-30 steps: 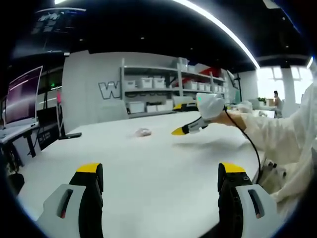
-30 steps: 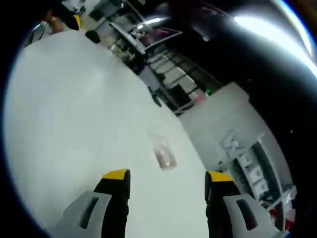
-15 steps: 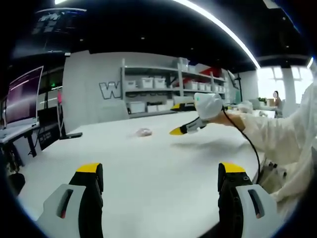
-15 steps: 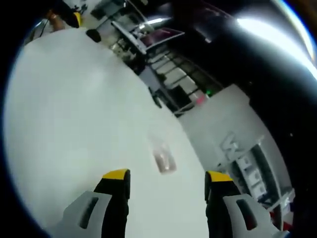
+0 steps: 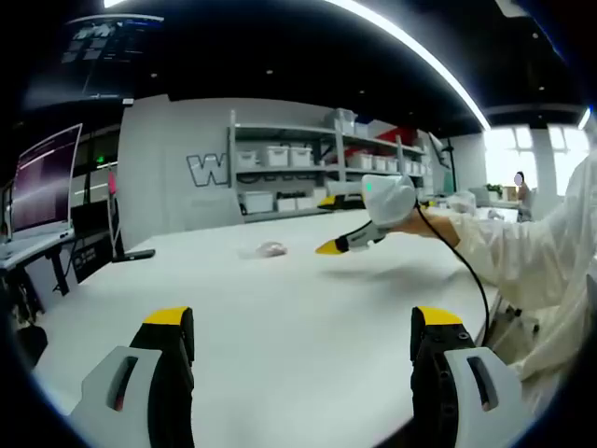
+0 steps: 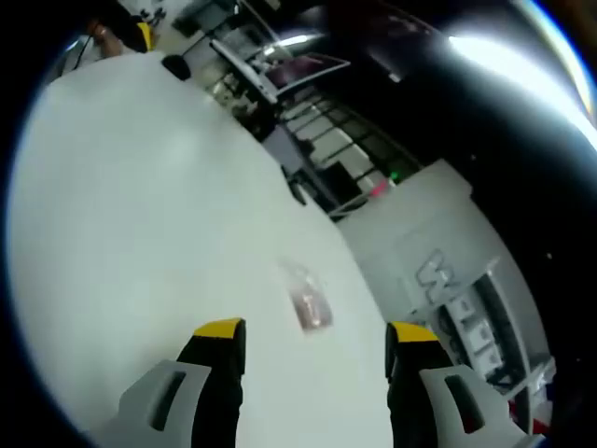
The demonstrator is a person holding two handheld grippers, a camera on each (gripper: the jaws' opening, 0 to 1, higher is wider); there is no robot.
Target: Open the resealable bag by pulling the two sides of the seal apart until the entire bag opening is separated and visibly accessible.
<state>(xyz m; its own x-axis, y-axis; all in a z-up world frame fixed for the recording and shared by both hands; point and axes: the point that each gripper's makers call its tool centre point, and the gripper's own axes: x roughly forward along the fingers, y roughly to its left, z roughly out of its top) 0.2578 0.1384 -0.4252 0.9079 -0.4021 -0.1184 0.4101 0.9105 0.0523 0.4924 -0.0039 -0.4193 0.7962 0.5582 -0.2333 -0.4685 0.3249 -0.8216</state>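
A small clear resealable bag point(image 5: 270, 249) with something pinkish inside lies flat on the white table point(image 5: 308, 317), far ahead in the left gripper view. My left gripper point(image 5: 303, 327) stands open low over the near table, well short of the bag. The right gripper point(image 5: 328, 247), held by a white-sleeved hand, comes in from the right and hovers just right of the bag with its yellow tips close together. In the right gripper view the bag point(image 6: 310, 301) lies ahead between the two spread jaws of my right gripper point(image 6: 317, 329), open with nothing in it.
Shelves point(image 5: 308, 168) with white bins line the far wall beyond the table. A monitor point(image 5: 42, 177) stands at the left on a side desk. A black object point(image 5: 135, 253) lies at the table's far left edge. A cable point(image 5: 466, 271) hangs from the right gripper.
The right gripper has crept left toward the bag in the left gripper view. In the right gripper view the bag sits slightly nearer the jaws. The left gripper has not moved.
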